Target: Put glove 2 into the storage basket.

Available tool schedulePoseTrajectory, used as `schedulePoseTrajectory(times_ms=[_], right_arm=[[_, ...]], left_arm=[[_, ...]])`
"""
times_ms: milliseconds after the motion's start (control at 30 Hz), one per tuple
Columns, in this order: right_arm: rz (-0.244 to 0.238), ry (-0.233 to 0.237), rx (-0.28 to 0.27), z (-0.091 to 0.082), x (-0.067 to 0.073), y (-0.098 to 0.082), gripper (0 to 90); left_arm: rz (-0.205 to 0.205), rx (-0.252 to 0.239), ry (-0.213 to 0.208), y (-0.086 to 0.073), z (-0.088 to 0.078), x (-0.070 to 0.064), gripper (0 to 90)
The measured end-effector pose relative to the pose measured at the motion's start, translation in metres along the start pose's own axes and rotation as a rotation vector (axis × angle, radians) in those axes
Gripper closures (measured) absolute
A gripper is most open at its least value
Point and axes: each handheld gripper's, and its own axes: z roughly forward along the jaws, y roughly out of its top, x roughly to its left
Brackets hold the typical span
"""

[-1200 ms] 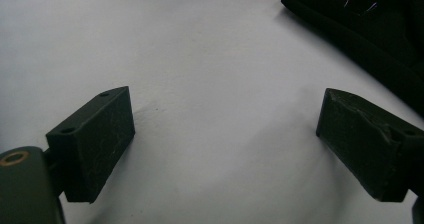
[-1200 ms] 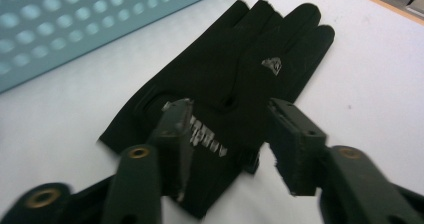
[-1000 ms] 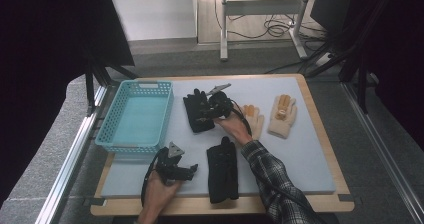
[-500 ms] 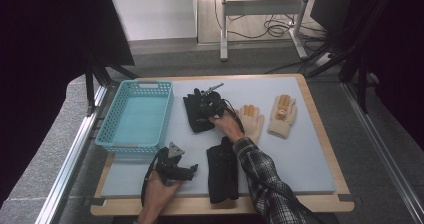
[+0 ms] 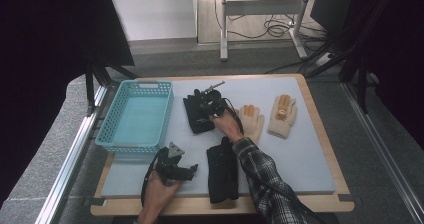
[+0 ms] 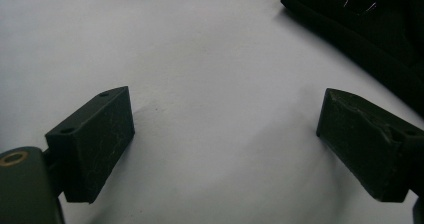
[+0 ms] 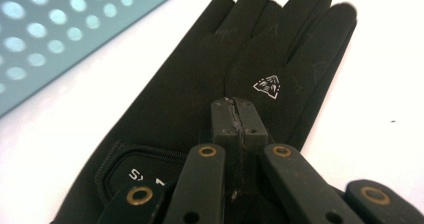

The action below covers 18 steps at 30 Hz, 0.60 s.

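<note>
A black glove (image 5: 196, 120) lies flat on the pale mat beside the basket, its fingers pointing away in the right gripper view (image 7: 190, 84). My right gripper (image 5: 205, 105) rests on it. Its jaws have just been closing and now meet pad to pad (image 7: 239, 116), pinching the glove's back near the small white logo. A second black glove (image 5: 222, 171) lies near the front edge. My left gripper (image 5: 192, 170) sits low over bare mat just left of it, open (image 6: 225, 139), with nothing between its pads. That glove's dark edge (image 6: 370, 29) shows at the upper right.
A turquoise mesh basket (image 5: 134, 145) stands at the left of the mat, its wall close by (image 7: 50, 34). Two beige gloves (image 5: 251, 119) (image 5: 282, 115) lie right of my right hand. A wooden rim (image 5: 325, 129) borders the mat.
My right gripper has shifted a little left onto the black glove, and its jaws have closed. The left gripper has stayed where it was.
</note>
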Motion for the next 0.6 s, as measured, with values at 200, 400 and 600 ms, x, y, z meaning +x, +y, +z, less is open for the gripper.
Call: schedulePoseTrajectory(times_ms=[200,400,600], right_arm=[[0.004,0.012,-0.029,-0.018,0.003,0.004,88.6],[-0.002,0.02,-0.055,-0.033,0.007,0.006,88.8],[-0.014,0.029,-0.078,-0.052,0.013,0.005,88.9]], left_arm=[[0.0,0.003,0.0,0.0,0.0,0.0,8.3],[0.0,0.0,0.0,0.0,0.0,0.0,8.3],[0.001,0.004,0.002,0.0,0.0,0.0,8.3]])
